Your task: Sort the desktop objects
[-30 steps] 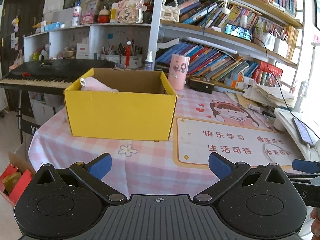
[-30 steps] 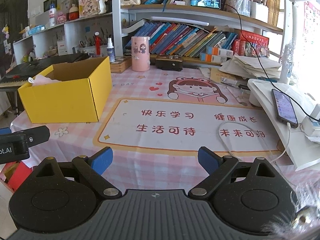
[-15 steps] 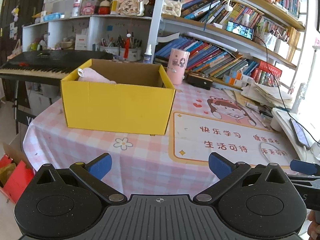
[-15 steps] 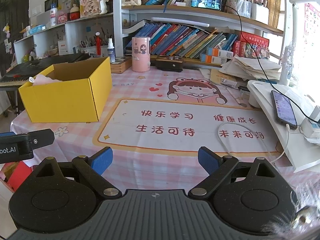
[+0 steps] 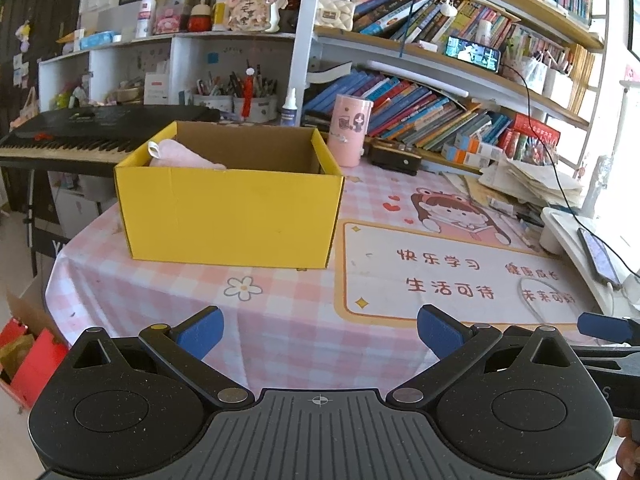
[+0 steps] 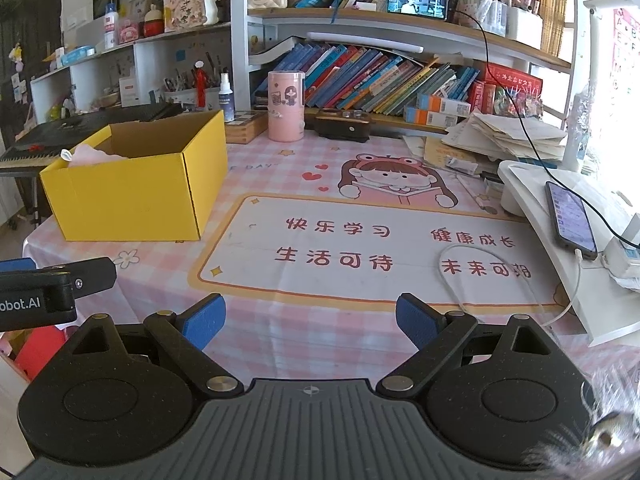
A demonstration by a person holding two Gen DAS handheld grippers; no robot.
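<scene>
A yellow cardboard box [image 5: 232, 216] stands open on the pink checked tablecloth [image 5: 288, 320]; it also shows in the right wrist view [image 6: 132, 196]. A pink soft item [image 5: 182, 156] lies inside at its left end. My left gripper [image 5: 318, 330] is open and empty, near the table's front edge, in front of the box. My right gripper [image 6: 310, 320] is open and empty over the front of the desk mat [image 6: 380, 248]. A pink cup [image 6: 286, 106] stands behind the box.
A white cable [image 6: 460, 276] loops on the mat to a phone [image 6: 570, 216] on a white stand at the right. Paper stacks [image 6: 508, 136] and a dark case [image 6: 342, 124] sit by the bookshelf. A keyboard [image 5: 80, 132] is behind the box at the left.
The left gripper has drawn back and up a little, so the box looks smaller and further off. The right gripper has barely moved. Both stay open.
</scene>
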